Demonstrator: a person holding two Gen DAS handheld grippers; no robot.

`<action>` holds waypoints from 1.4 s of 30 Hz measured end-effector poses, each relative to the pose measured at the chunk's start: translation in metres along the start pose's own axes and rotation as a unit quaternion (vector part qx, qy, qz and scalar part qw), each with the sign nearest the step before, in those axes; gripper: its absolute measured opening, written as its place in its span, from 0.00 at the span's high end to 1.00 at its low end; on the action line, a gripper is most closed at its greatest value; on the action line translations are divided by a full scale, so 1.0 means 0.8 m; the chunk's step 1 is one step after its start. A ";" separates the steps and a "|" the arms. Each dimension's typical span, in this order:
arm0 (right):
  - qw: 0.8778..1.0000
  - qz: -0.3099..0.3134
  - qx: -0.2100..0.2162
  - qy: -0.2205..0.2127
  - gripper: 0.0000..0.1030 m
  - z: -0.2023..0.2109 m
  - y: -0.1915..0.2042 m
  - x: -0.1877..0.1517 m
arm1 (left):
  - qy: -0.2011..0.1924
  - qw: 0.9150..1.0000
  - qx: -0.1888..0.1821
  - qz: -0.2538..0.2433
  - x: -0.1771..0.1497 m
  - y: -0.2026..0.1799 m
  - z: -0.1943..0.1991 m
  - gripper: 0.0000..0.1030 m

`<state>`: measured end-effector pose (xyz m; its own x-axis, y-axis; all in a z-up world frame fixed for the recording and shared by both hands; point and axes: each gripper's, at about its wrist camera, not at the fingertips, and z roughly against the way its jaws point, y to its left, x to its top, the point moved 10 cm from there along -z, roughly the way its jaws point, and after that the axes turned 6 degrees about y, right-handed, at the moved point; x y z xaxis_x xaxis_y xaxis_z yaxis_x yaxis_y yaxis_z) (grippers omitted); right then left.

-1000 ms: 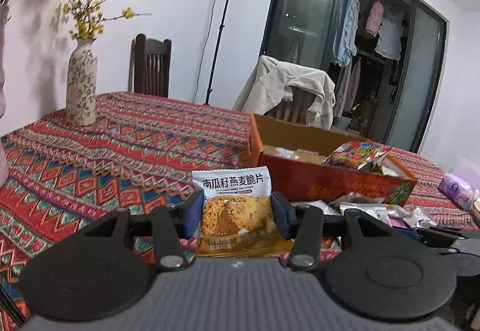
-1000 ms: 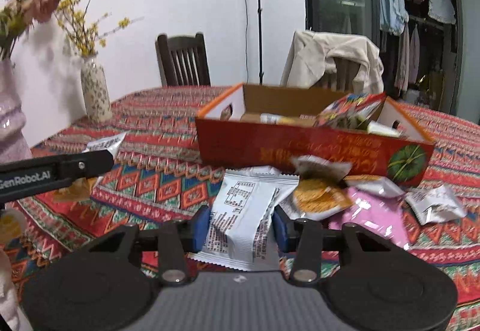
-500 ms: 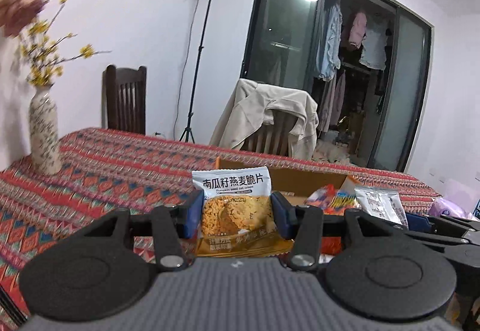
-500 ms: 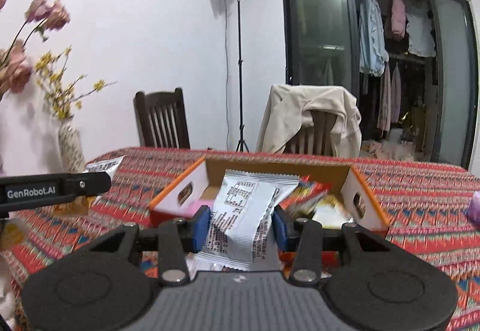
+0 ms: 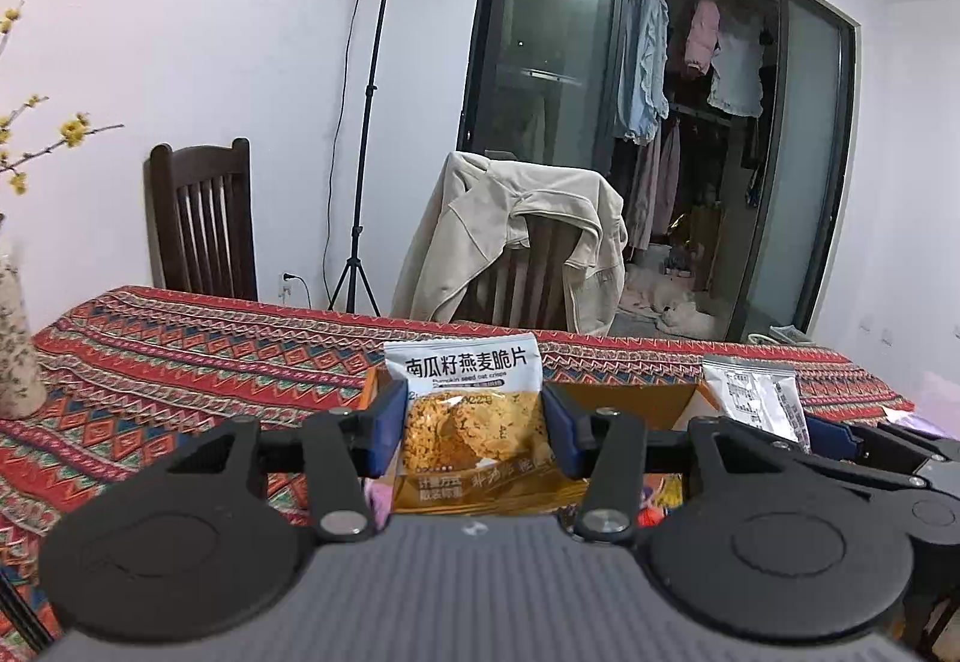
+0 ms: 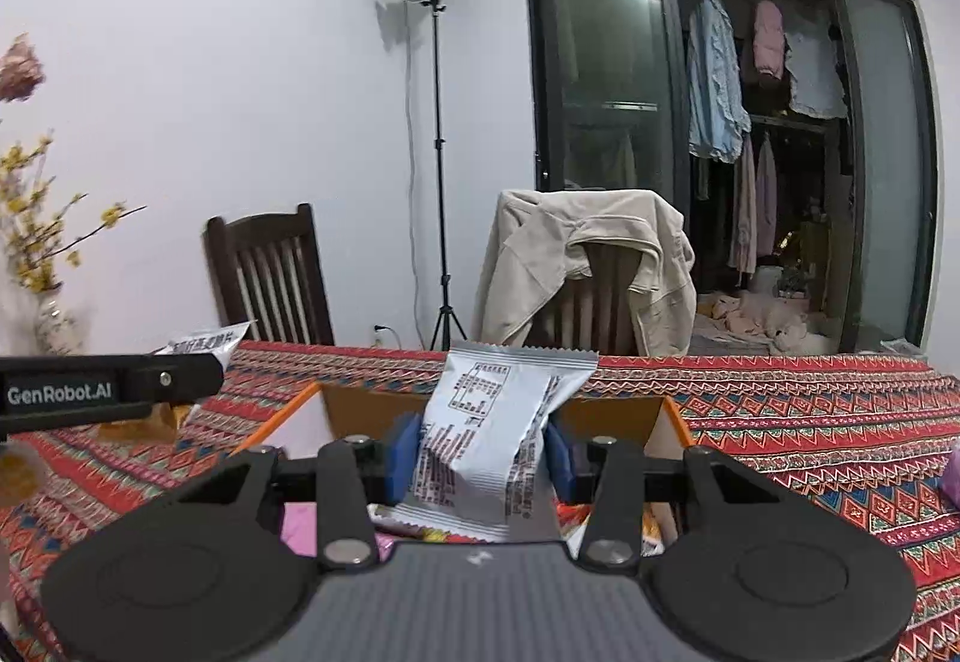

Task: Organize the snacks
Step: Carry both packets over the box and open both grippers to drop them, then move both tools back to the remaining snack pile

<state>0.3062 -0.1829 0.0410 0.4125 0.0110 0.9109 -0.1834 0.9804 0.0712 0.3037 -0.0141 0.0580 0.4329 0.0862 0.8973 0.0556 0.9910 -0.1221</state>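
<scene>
Two grippers now raised over the cardboard box [image 6: 612, 410], left gripper [image 5: 471, 425] pinching the oat crisp packet [image 5: 465, 410], right gripper [image 6: 480, 452] clamping the silver packet [image 6: 492, 434], loose snacks below gone from view

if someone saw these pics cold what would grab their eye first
Probably the two snack packets held up close to the cameras: the left gripper clamps an orange oat crisp packet, the right gripper a silver packet, both over the open cardboard box. Next comes the loud red patterned tablecloth, then the cream jacket draped on a chair behind the table.
</scene>
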 end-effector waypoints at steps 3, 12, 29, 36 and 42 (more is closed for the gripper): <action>1.000 -0.008 -0.005 -0.015 0.58 -0.015 -0.014 0.002 | -0.002 1.000 0.007 0.002 -0.003 -0.003 -0.026 0.51; 1.000 -0.012 -0.006 -0.003 0.58 -0.047 -0.033 -0.019 | 0.004 0.999 0.019 -0.027 -0.038 -0.003 -0.072 0.51; 1.000 -0.002 -0.004 -0.001 0.00 -0.039 -0.030 -0.034 | -0.029 0.999 0.025 0.009 -0.036 0.019 -0.060 0.00; 1.000 -0.006 -0.008 -0.008 0.00 -0.025 -0.030 -0.030 | -0.032 0.999 0.023 0.018 -0.029 0.016 -0.046 0.00; 1.000 0.012 -0.009 -0.010 0.00 -0.005 -0.020 -0.016 | -0.037 0.999 0.024 0.022 -0.010 0.012 -0.025 0.00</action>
<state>0.3072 -0.1979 0.0266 0.3908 0.0304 0.9200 -0.1760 0.9835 0.0423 0.3184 -0.0073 0.0415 0.3669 0.1349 0.9204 -0.0066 0.9898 -0.1424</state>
